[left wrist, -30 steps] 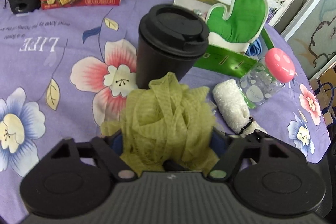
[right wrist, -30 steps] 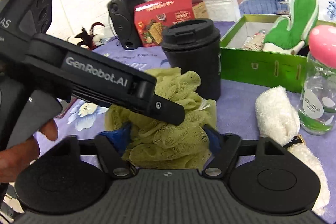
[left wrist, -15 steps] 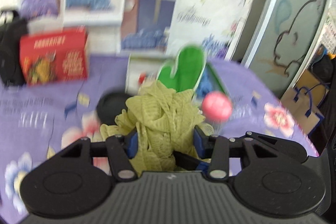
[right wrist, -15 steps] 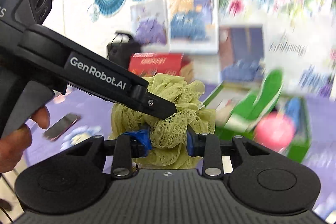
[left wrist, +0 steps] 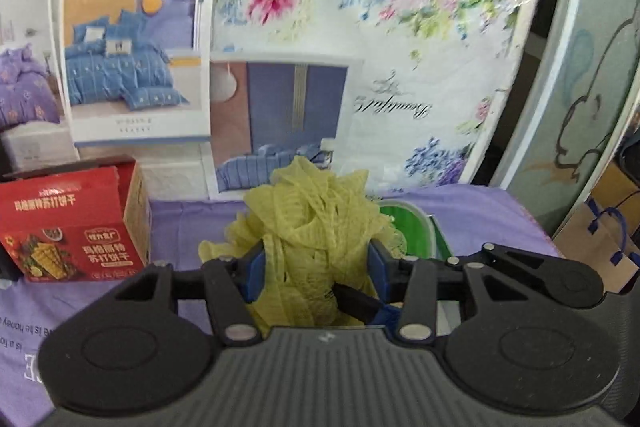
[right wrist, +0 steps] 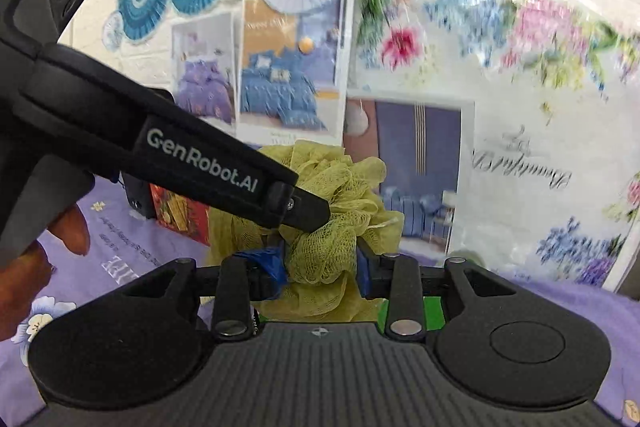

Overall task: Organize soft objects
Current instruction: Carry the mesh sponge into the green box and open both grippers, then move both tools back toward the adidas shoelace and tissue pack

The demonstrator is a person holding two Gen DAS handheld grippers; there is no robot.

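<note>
A yellow-green mesh bath pouf [left wrist: 308,223] hangs in the air above the table, gripped from two sides. My left gripper [left wrist: 316,265] has its blue pads pressed into the pouf's lower half, and its jaws are opening slightly. My right gripper [right wrist: 320,263] pinches another bunch of the same pouf [right wrist: 340,195]; its jaws are easing open too. In the right wrist view the left gripper [right wrist: 308,211] reaches in from the left, with a person's hand [right wrist: 68,227] on its handle. Part of a green mitt [left wrist: 404,223] shows just behind the pouf.
A red cracker box [left wrist: 68,235] stands at the left on the purple floral tablecloth [left wrist: 488,215]. Bedding posters and paper fans cover the wall behind. A strip of the green box [right wrist: 432,307] shows under the right gripper. A paper bag [left wrist: 600,243] sits off the table's right edge.
Both grippers closed on the pouf and lifted it off the table together. The views tilted up, so the black cup, white towel and bottle dropped out of sight.
</note>
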